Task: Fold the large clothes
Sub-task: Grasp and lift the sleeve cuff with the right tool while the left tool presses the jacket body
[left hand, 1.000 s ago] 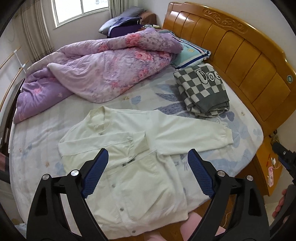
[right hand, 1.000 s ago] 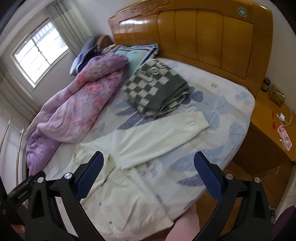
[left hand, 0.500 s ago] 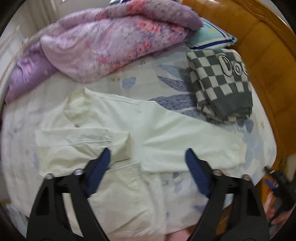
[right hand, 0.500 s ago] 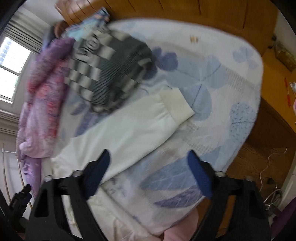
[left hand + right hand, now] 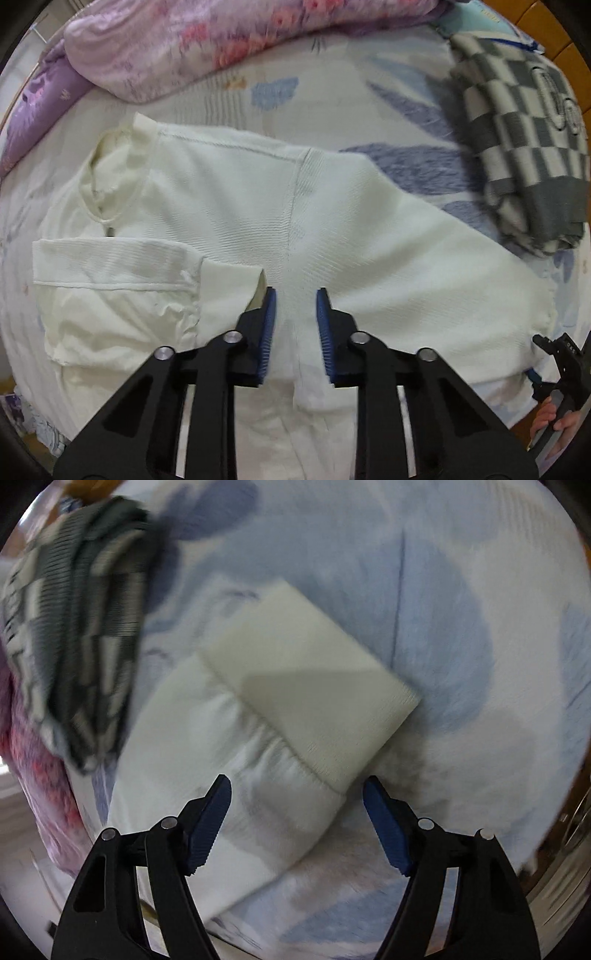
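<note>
A cream button-up jacket (image 5: 229,206) lies spread on the bed. One sleeve (image 5: 110,262) is folded across the chest, the other (image 5: 424,273) stretches out to the right. My left gripper (image 5: 293,299) is low over the armpit seam of the stretched sleeve, its jaws narrowed to a small gap with cloth between them, not clamped. My right gripper (image 5: 297,788) is open wide just above that sleeve's ribbed cuff (image 5: 314,686), the cuff's near corner between its fingertips. The right gripper also shows at the edge of the left wrist view (image 5: 554,350).
A folded grey-and-white checkered garment (image 5: 528,147) lies at the right, also in the right wrist view (image 5: 77,627). A purple floral quilt (image 5: 207,40) is bunched along the far side. The bedsheet (image 5: 480,609) has blue leaf prints. The wooden bed edge (image 5: 569,834) is close on the right.
Both grippers have dropped close to the jacket. The left has narrowed its jaws over the armpit seam. The right has moved down to the sleeve cuff, still wide open.
</note>
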Demonstrator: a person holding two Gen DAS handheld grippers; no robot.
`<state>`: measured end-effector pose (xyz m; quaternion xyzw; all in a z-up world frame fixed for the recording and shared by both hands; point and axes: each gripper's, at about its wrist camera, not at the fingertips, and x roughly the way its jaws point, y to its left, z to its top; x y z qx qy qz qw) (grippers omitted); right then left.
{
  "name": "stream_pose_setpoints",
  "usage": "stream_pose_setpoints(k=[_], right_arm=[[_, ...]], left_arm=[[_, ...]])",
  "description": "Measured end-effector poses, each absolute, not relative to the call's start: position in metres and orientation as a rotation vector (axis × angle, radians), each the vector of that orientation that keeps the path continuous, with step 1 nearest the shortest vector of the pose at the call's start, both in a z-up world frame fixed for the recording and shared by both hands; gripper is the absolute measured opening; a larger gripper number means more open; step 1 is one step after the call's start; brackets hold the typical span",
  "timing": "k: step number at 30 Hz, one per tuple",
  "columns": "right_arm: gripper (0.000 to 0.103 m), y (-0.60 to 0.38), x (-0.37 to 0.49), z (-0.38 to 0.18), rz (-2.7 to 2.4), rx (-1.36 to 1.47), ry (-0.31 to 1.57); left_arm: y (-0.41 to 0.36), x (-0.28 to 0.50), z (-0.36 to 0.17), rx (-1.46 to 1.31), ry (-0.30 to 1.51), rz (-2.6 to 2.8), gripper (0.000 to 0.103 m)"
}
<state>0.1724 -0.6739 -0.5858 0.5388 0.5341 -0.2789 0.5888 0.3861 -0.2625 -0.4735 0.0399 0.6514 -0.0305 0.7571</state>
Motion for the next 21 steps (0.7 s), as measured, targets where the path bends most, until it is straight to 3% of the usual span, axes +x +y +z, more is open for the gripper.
stream_pose_setpoints(k=[3, 5, 10, 21], right_arm=[[0.069, -0.673, 0.180, -0.581, -0.693, 1.212, 1.251], [0.044, -0.672, 0.180, -0.576, -0.732, 1.176, 1.235], [0.017, -0.669, 0.181, -0.551, -0.721, 1.144, 1.149], [0.015, -0.634, 0.246, -0.399, -0.553, 0.858, 0.868]], left_arm=[[-0.263, 0.395, -0.503, 0.083, 1.457, -0.080, 0.009], [-0.266, 0.397, -0.523, 0.128, 1.509, -0.066, 0.009], [-0.268, 0.393, -0.556, 0.157, 1.543, -0.084, 0.008], [-0.256, 0.389, -0.568, 0.095, 1.511, -0.104, 0.008]])
